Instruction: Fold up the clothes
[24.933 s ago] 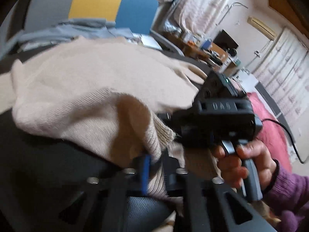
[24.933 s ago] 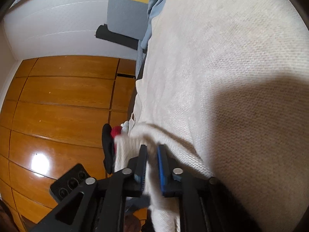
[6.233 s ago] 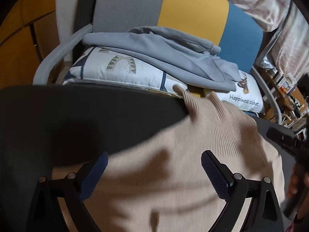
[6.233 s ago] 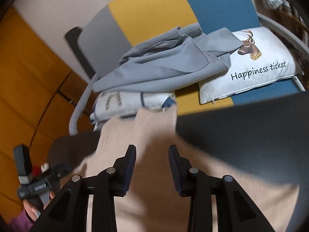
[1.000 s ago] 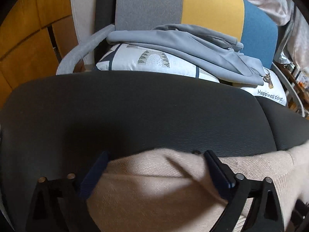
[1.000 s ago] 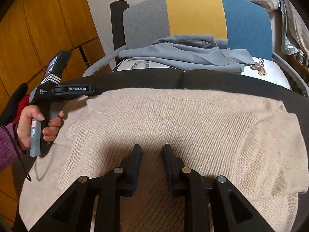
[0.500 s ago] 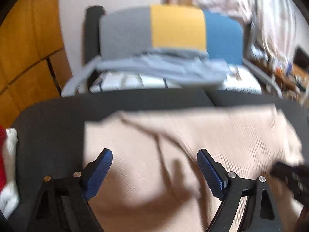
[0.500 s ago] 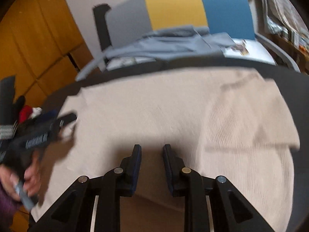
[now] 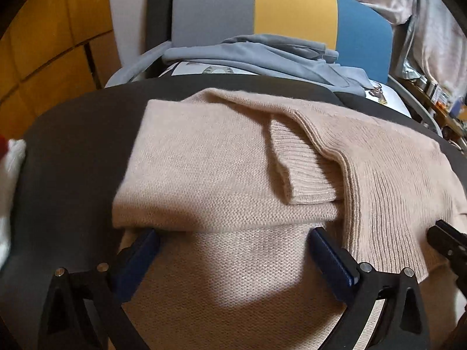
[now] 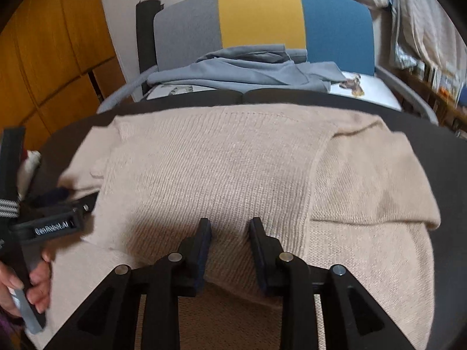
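Observation:
A beige knitted sweater (image 9: 219, 160) lies folded on a black padded surface (image 9: 73, 145), with a ribbed cuff (image 9: 300, 169) laid across its middle. My left gripper (image 9: 233, 233) hangs low over its near part. Its jaws are opening wide and touch no cloth; a folded edge lies just beyond the tips. In the right wrist view the sweater (image 10: 233, 160) fills the middle. My right gripper (image 10: 230, 230) sits over its near folded edge. Its jaws are opening, with knit in the narrow gap and the pads not pressing on it. A hand (image 10: 32, 285) holds the left gripper (image 10: 64, 198) at the sweater's left edge.
Behind the surface stands a chair with a grey, yellow and blue back (image 9: 292, 8), bearing a grey garment (image 9: 262, 55) and printed pillows (image 10: 364, 87). Wooden panels (image 9: 43, 43) cover the left wall. A red and white thing (image 9: 8, 175) lies at the far left. Cluttered shelves (image 10: 437, 78) are on the right.
The left gripper has drawn back from the sweater's far left corner to its near left edge. The right gripper's jaws have widened a little.

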`<state>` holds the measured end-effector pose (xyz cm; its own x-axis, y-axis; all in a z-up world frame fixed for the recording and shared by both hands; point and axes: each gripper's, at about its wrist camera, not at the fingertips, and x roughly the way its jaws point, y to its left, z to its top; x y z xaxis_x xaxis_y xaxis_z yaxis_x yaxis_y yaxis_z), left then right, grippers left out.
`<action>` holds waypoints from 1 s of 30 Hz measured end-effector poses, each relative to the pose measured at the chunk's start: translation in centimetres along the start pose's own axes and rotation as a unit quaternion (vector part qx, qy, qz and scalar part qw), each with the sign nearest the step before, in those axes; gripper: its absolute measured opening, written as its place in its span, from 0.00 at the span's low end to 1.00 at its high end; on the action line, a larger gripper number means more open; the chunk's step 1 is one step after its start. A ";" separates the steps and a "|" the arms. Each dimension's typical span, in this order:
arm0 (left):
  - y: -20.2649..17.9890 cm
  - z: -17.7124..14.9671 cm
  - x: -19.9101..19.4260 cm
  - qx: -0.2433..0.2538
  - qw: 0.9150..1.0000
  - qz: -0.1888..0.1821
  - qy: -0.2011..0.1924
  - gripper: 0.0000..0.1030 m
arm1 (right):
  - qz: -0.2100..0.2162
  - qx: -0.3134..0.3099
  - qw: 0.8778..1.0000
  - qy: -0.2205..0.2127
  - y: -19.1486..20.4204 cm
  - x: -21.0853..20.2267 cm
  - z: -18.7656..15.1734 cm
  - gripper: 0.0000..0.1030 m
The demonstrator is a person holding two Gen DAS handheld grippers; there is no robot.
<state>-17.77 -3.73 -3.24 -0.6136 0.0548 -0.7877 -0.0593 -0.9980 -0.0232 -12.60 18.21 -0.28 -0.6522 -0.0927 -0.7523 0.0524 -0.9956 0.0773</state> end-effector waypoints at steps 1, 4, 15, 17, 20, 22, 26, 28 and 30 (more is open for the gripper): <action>0.3 0.4 0.3 0.002 1.000 -0.002 -0.001 1.00 | -0.011 -0.010 1.000 0.000 0.6 0.4 0.3 0.29; 1.0 1.2 0.8 0.000 1.000 -0.007 -0.001 1.00 | -0.042 -0.040 0.998 0.002 2.3 1.4 0.8 0.31; 1.3 1.9 1.8 -0.005 1.000 -0.022 -0.006 1.00 | -0.057 -0.033 0.998 -0.005 2.6 2.4 1.5 0.31; 1.2 1.8 1.7 -0.005 1.000 -0.022 -0.007 1.00 | -0.051 -0.029 0.998 -0.006 2.4 2.4 1.5 0.31; 1.2 1.8 1.8 -0.005 1.000 -0.022 -0.007 1.00 | -0.051 -0.028 0.998 -0.007 2.4 2.4 1.5 0.31; 1.1 1.9 1.7 -0.004 1.000 -0.020 -0.006 1.00 | -0.055 -0.031 0.998 -0.008 2.6 2.4 1.5 0.31; 0.7 1.9 1.5 -0.004 1.000 -0.014 0.000 1.00 | -0.060 -0.036 0.998 -0.007 2.8 2.4 1.5 0.31; 0.7 2.0 1.1 -0.004 1.000 -0.007 0.008 1.00 | -0.047 -0.028 0.998 -0.004 2.3 2.3 1.7 0.32; 1.2 1.5 -0.1 -0.019 1.000 0.014 0.009 1.00 | -0.021 -0.010 1.000 -0.002 1.5 2.0 1.8 0.33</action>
<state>-18.95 -4.90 -2.29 -0.5995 0.0274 -0.7999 -0.0127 -0.9996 -0.0248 -15.25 16.55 -0.50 -0.6572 -0.0505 -0.7520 0.0390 -0.9987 0.0330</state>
